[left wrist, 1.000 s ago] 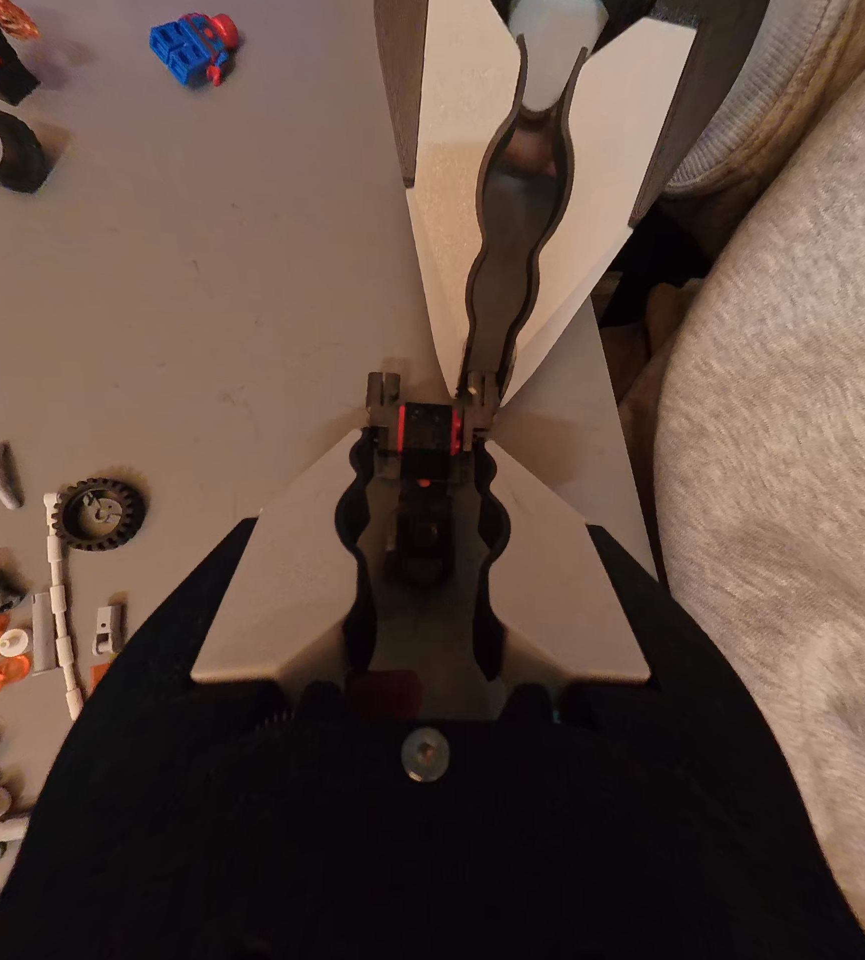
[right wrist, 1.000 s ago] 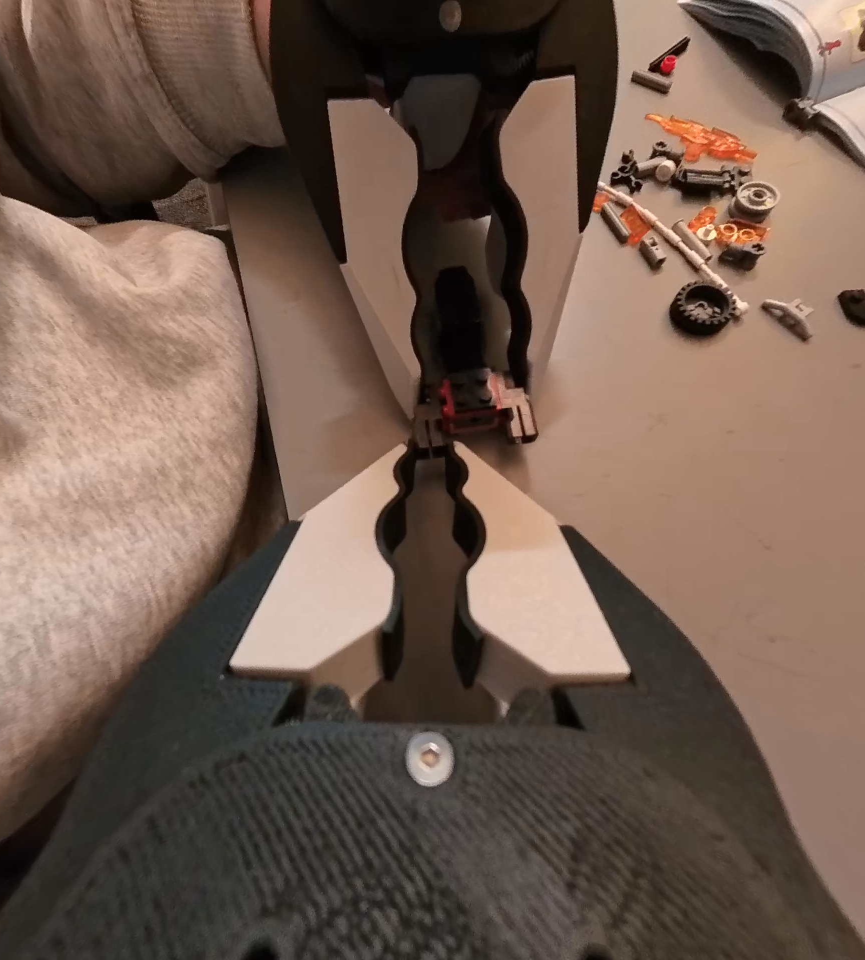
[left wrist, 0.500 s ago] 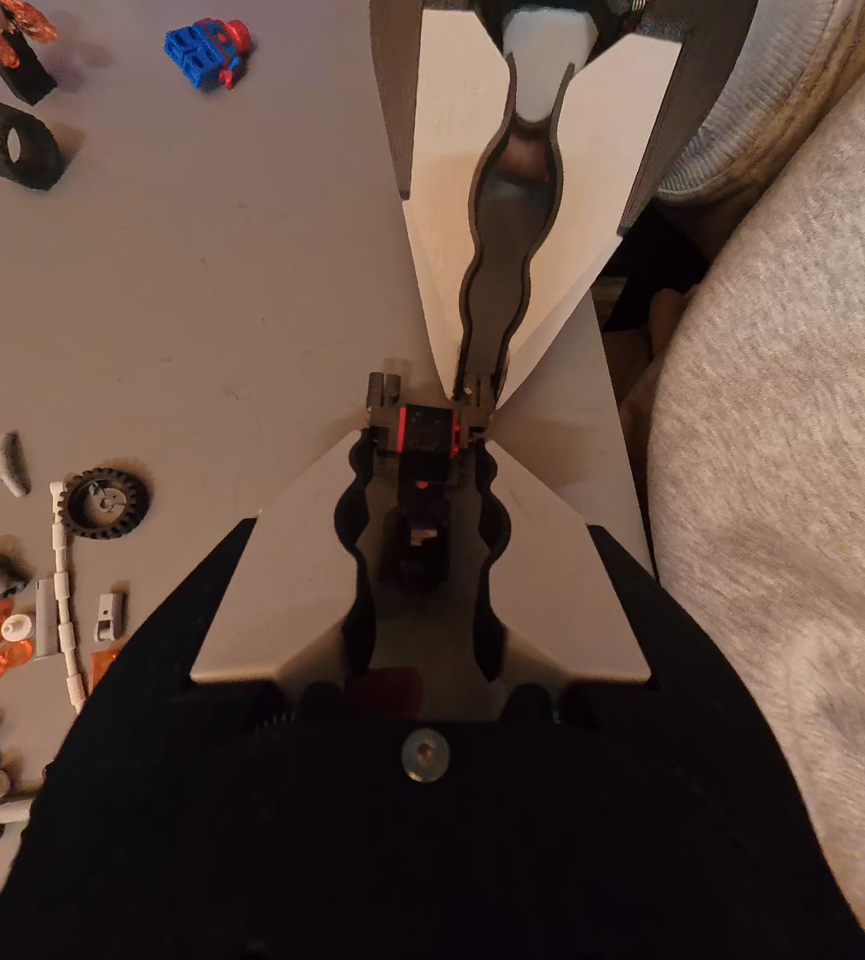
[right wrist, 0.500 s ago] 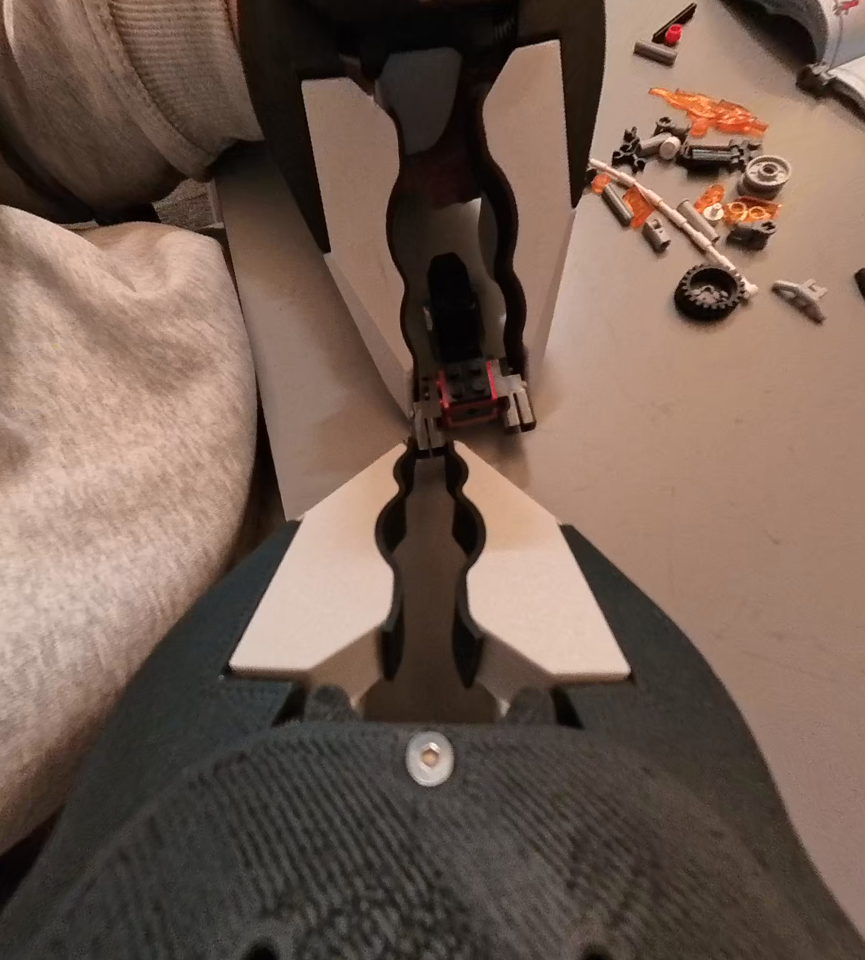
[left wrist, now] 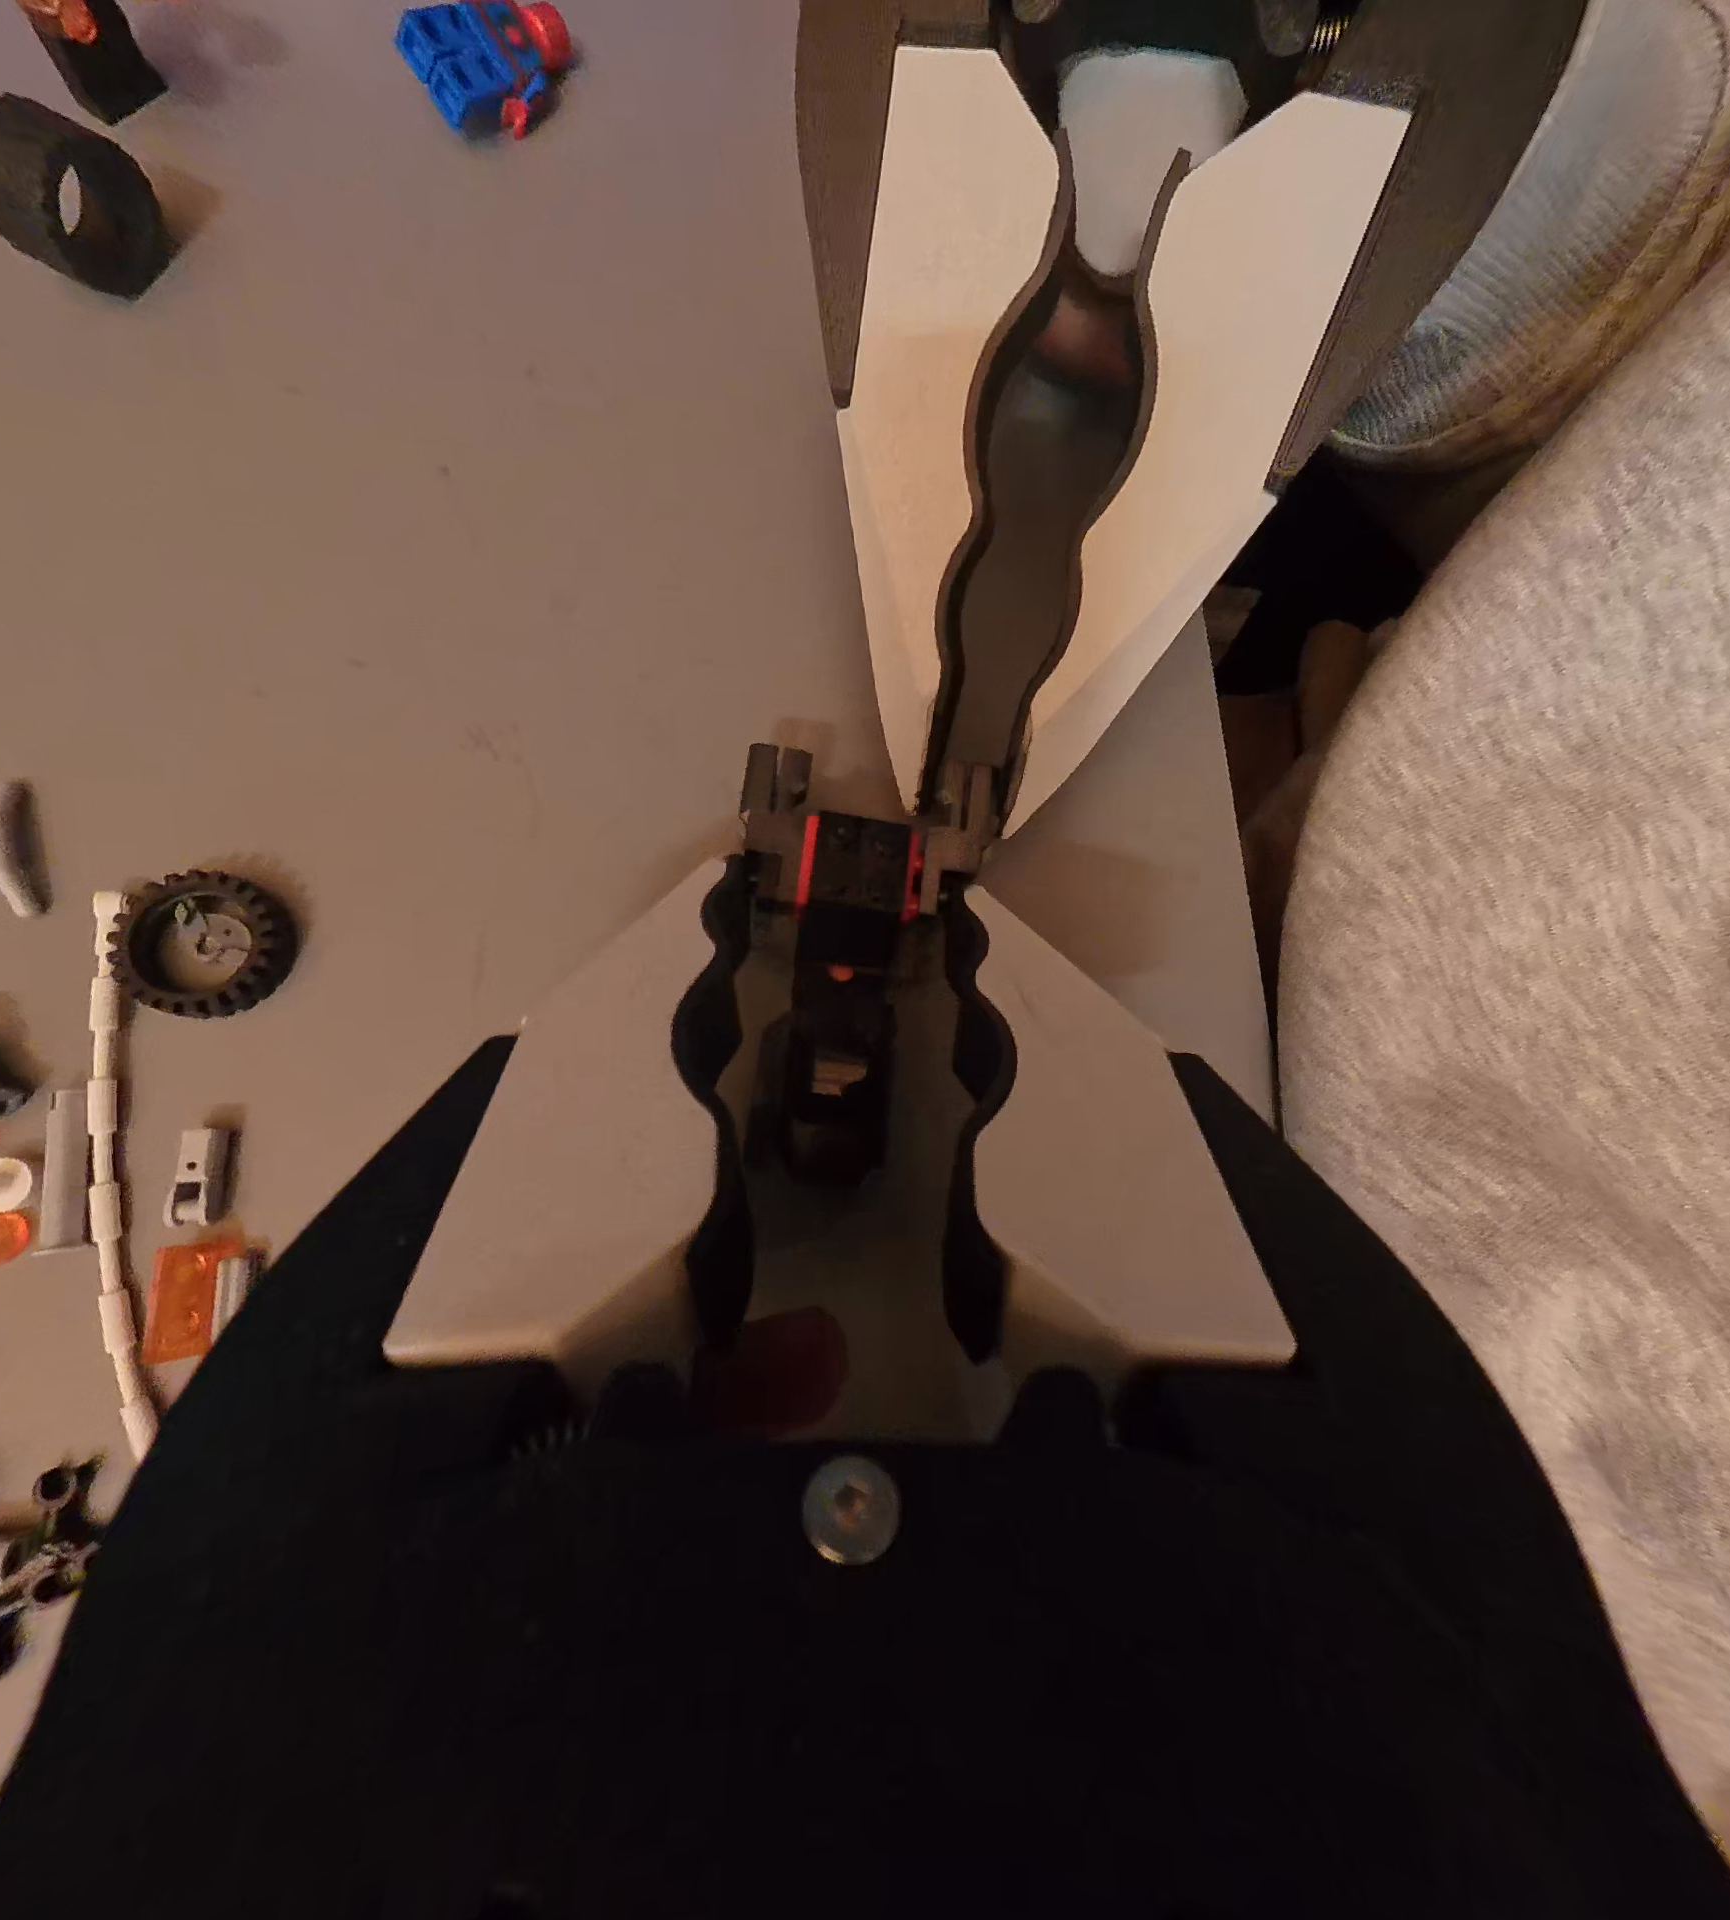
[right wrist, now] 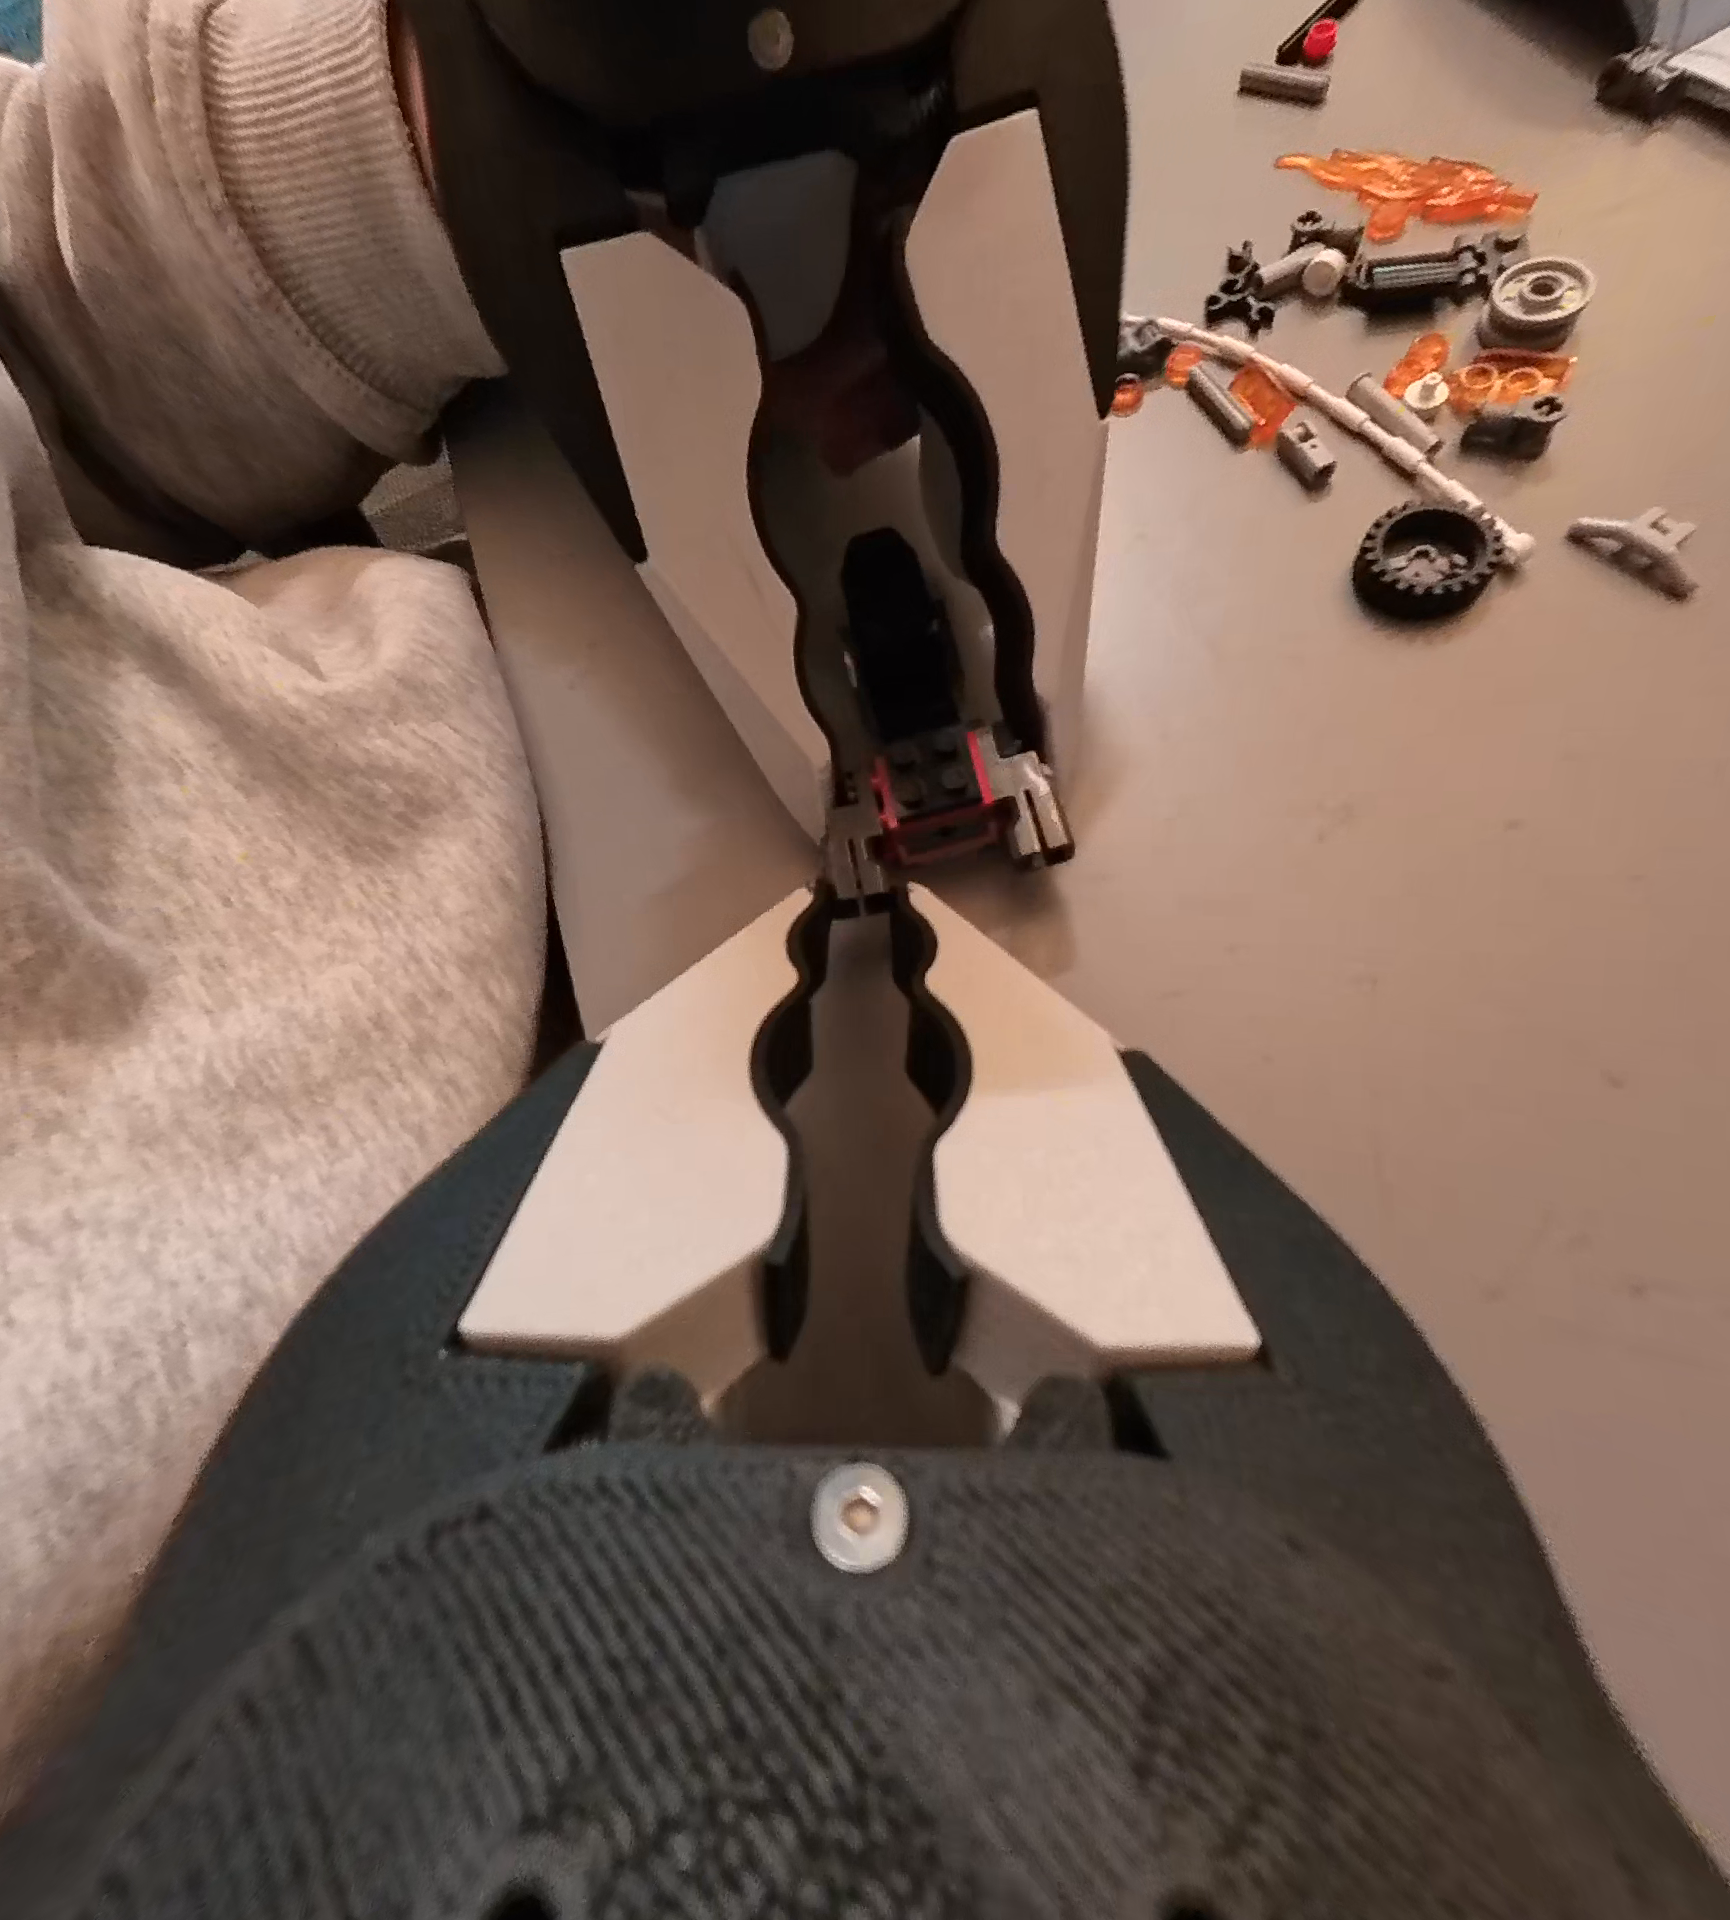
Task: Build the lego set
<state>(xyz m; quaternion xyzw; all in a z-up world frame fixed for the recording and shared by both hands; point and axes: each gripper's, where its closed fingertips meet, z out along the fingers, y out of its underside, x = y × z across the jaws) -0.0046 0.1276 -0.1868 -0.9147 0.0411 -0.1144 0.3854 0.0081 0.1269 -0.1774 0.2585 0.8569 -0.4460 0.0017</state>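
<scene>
Nothing moves much: left gripper [left wrist: 845,883] holds the stiff, light model [left wrist: 856,862]; right gripper [right wrist: 856,899] pinches its grey end.

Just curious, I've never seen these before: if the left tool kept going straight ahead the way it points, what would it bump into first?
Most likely the right tool. It faces the left tool head-on, tip to tip, and both grip the small black and red lego build between them. Depth is hard to judge here.
</scene>
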